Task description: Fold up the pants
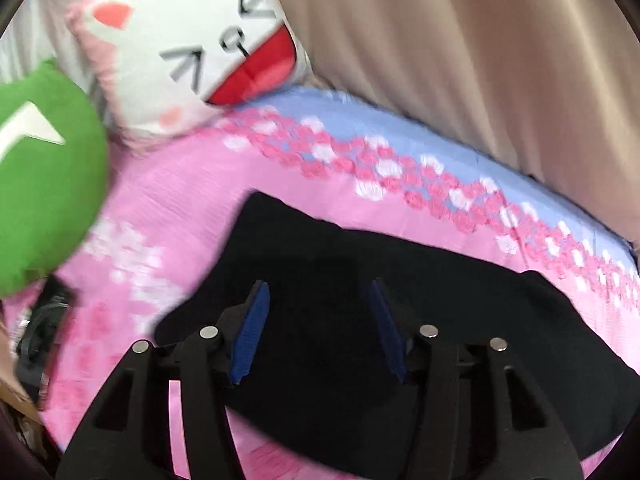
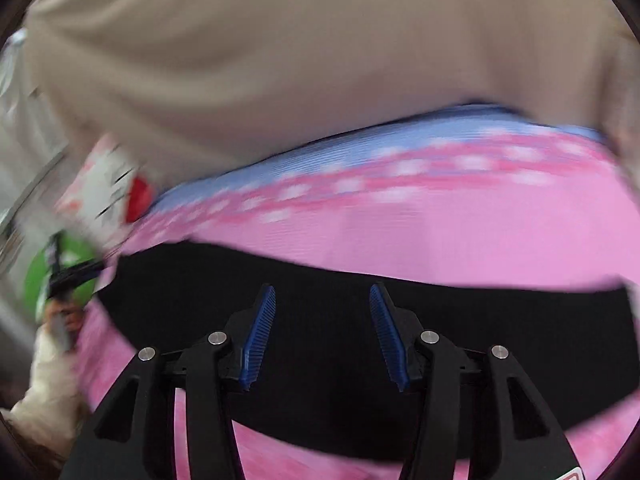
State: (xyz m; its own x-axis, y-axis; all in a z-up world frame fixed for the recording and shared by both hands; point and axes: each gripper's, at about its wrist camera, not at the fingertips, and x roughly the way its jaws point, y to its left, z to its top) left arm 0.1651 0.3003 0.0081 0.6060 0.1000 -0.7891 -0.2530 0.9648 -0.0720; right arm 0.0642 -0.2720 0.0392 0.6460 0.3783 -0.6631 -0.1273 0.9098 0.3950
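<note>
- My left claw (image 1: 318,300) stands apart, nothing between its pads, above the black pants (image 1: 460,320).
- My right claw (image 2: 322,304) likewise gapes, empty.
- The pants lie, seemingly folded, on the pink bed (image 1: 192,208).

Pink bedsheet (image 1: 192,216) with white and deeper pink blossom print, edged along the far side by a pale blue band (image 1: 360,120). White cat-face cushion (image 1: 188,44) with pink border, red open mouth and black whiskers, propped at the sheet's far left corner. Round green cushion (image 1: 44,184) with a white mark, just beside the cat cushion, nearer the left edge. Beige curtain (image 1: 480,52) hanging in folds behind the bed, filling the upper right
</note>
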